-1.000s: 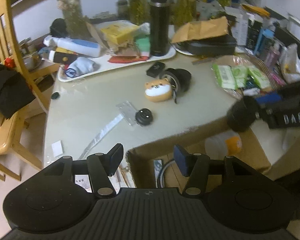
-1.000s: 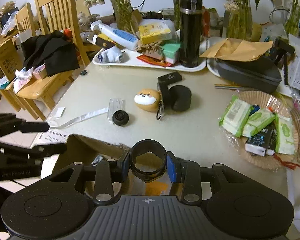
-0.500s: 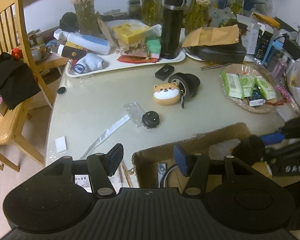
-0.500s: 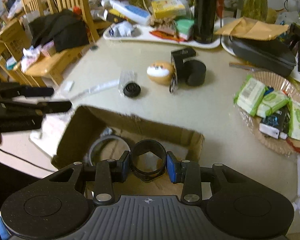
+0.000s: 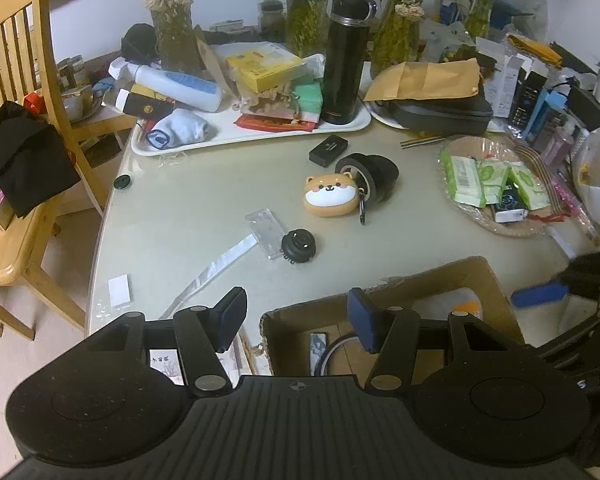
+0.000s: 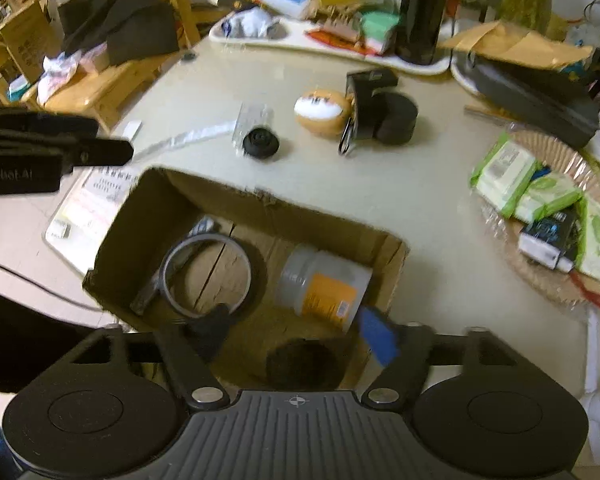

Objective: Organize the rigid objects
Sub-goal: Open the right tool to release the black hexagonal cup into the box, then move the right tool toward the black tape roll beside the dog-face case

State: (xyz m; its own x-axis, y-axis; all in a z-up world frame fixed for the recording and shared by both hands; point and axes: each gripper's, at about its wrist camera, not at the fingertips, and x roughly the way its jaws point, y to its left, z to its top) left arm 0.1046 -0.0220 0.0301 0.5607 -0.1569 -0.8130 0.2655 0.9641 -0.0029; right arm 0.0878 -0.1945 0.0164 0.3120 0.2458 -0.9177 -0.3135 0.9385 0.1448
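Right gripper (image 6: 296, 330) jaws had just opened wide; the black ring (image 6: 304, 364) it carried lay free below them in the cardboard box (image 6: 204, 196) at the tabletop's near edge. One item stowed, I judged. Left gripper (image 5: 296, 312) half open, empty

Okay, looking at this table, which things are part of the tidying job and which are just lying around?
Job:
cardboard box
black ring, dropped in the box
small black knob
dog-face case

Lying about:
black flask
wipes basket
wooden chair
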